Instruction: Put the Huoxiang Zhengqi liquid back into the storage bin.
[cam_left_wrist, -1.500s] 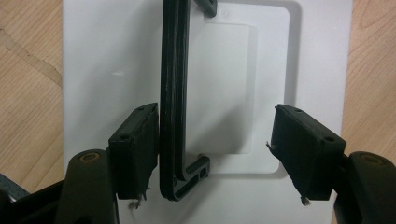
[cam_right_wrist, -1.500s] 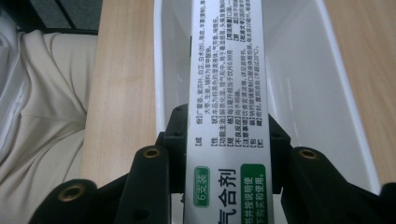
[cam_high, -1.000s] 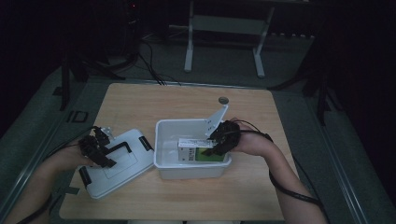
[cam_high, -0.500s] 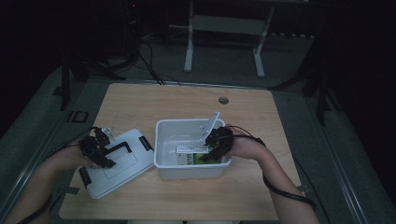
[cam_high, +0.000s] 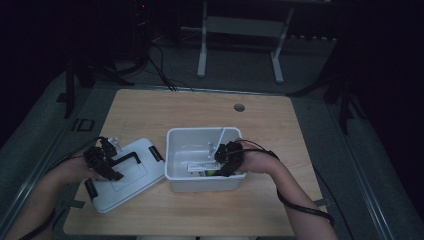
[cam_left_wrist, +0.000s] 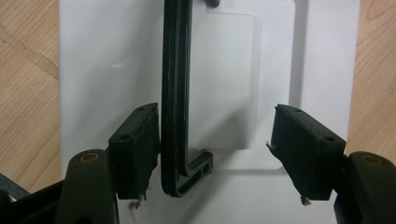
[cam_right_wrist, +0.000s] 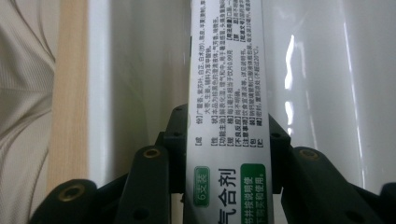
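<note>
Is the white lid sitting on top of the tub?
No, the lid lies flat on the table left of the open tub.

Wooden table (cam_high: 280, 130) carries two things — white bin (cam_high: 202, 182) near centre, its white lid (cam_high: 127, 172) lying flat just left.

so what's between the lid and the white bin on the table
Nothing: in the high view the lid lies just left of the white bin, with only a thin strip of bare wooden table between them.
</note>
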